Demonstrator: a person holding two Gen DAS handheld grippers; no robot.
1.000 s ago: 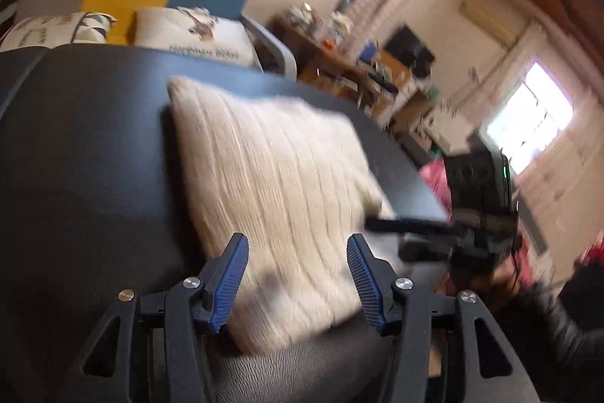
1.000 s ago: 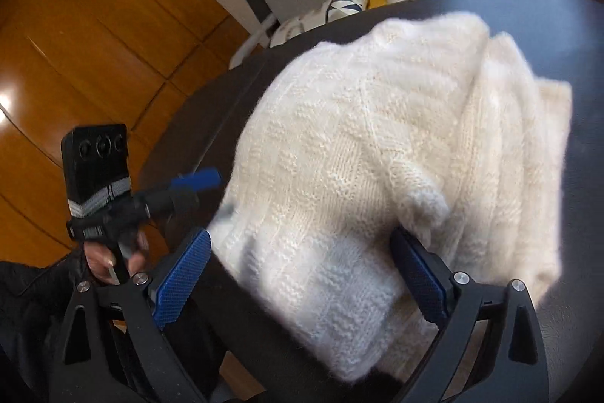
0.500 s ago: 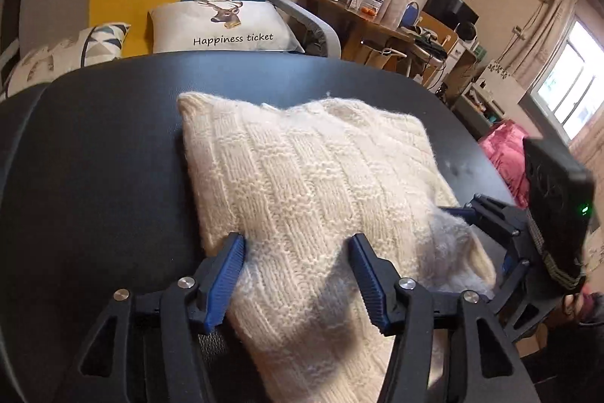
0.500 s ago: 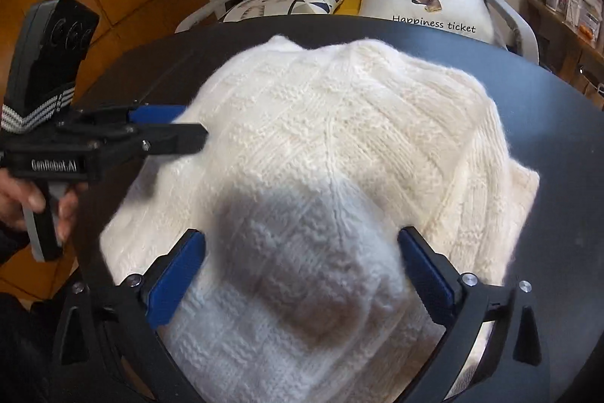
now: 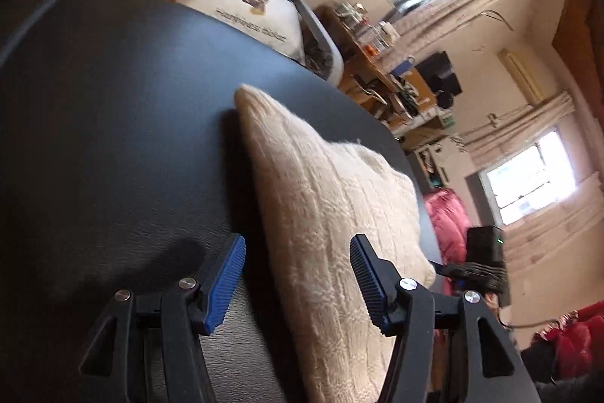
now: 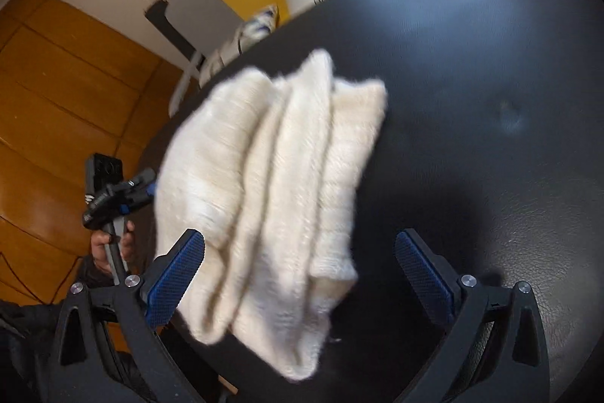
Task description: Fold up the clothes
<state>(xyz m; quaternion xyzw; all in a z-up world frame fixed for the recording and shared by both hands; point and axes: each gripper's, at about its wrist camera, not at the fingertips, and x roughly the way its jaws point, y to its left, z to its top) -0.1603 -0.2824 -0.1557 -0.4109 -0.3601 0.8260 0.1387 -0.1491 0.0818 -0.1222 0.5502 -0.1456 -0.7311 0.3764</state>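
**Folded knit at rest between two open tools**

The cream knitted sweater (image 6: 264, 199) lay folded into a thick, layered bundle on the dark round table (image 6: 472, 82), near the edge closest to us. We judged that the stacked layers, seen as parallel ridges in the right wrist view, marked a fold at or near completion. The bundle rested under its own weight, with nothing pinching it.

The right gripper (image 6: 298, 274) stood with its jaws spread wide, its left pad beside the near end of the bundle and its right pad over bare table. The left gripper (image 5: 298, 274) was likewise parted, its jaws straddling the sweater's near edge without clamping it; in the right wrist view it appeared beyond the table rim, held in a hand (image 6: 113, 244). We read this spread as suited to patting or re-gripping.

Beyond the table stood a chair with printed cushions (image 5: 241, 10).
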